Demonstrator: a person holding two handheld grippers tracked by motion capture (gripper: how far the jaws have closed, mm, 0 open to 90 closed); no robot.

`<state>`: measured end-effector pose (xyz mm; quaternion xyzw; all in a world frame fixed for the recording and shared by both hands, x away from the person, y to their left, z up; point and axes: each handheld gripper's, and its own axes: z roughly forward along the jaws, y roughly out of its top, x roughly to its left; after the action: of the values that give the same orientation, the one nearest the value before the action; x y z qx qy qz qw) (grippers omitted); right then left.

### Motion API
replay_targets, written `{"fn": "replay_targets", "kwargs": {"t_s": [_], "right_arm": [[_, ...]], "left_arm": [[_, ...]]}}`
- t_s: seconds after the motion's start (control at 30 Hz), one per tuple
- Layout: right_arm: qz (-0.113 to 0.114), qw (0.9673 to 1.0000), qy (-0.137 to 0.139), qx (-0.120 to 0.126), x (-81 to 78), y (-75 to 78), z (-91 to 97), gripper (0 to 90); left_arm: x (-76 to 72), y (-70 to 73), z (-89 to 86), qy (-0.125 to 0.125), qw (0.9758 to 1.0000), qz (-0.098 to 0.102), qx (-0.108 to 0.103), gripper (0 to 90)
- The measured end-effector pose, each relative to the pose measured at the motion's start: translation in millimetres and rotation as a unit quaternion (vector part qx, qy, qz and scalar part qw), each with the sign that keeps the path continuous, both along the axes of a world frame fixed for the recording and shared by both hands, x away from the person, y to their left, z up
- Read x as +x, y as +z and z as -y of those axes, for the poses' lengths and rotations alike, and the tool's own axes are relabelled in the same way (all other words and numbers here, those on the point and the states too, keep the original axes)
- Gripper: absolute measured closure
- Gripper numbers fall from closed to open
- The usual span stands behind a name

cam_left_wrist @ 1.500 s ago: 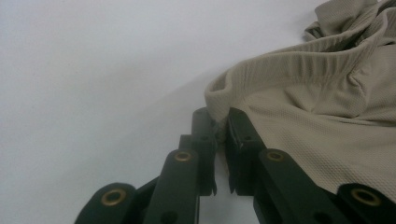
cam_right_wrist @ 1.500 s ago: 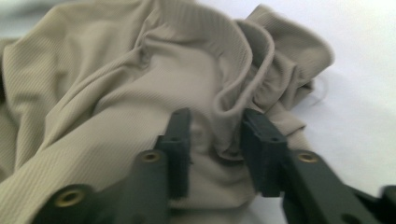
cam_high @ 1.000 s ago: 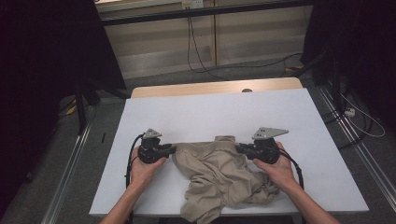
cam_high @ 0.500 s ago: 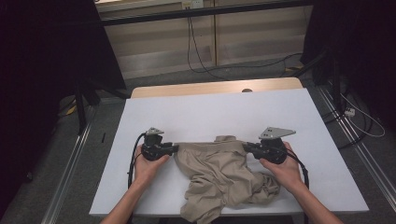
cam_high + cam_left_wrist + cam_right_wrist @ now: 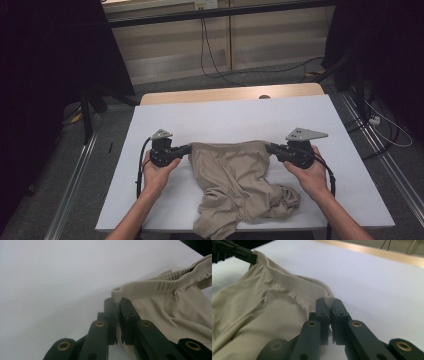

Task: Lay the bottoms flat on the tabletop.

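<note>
The white table [image 5: 230, 120] carries beige shorts [image 5: 240, 185] near its front edge. Their waistband [image 5: 227, 146] now runs straighter than a second ago: left gripper [image 5: 186, 149] and right gripper [image 5: 271, 148], each clamped on a waistband corner, have drawn apart, likely to spread them flat.

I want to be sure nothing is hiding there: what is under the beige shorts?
Around the beige shorts shows the white table cover, which they lie on. The crumpled legs hide whatever is directly beneath. Both the left gripper and right gripper pinch the waistband.
</note>
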<state>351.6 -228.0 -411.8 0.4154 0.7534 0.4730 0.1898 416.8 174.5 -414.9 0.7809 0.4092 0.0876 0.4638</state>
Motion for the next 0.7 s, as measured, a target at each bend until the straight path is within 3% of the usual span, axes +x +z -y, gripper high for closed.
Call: {"fn": "replay_targets", "kwargs": {"t_s": [0.1,0.2,0.33,0.47,0.7], "right_arm": [[0.015,0.9997,-0.008,0.014,2.1,10.7,3.2,85.3],[0.031,0.9991,-0.012,0.027,3.2,22.7,4.9,85.4],[0.063,0.9972,-0.02,0.034,6.2,49.0,6.8,85.4],[0.098,0.9943,-0.031,0.029,12.3,80.9,7.4,85.4],[0.139,0.989,-0.042,0.027,27.1,125.8,5.3,85.4]], "left_arm": [[1.5,16.4,-0.5,0.0,0.9997,0.026,-0.002,85.2],[6.2,33.6,-1.1,0.005,0.9989,0.043,-0.017,85.3],[9.1,60.3,1.5,0.005,0.9971,0.072,-0.022,85.5],[12.0,91.1,3.3,0.009,0.9936,0.11,-0.025,85.5],[23.2,135.7,4.7,0.023,0.9874,0.155,-0.023,85.5]]}}
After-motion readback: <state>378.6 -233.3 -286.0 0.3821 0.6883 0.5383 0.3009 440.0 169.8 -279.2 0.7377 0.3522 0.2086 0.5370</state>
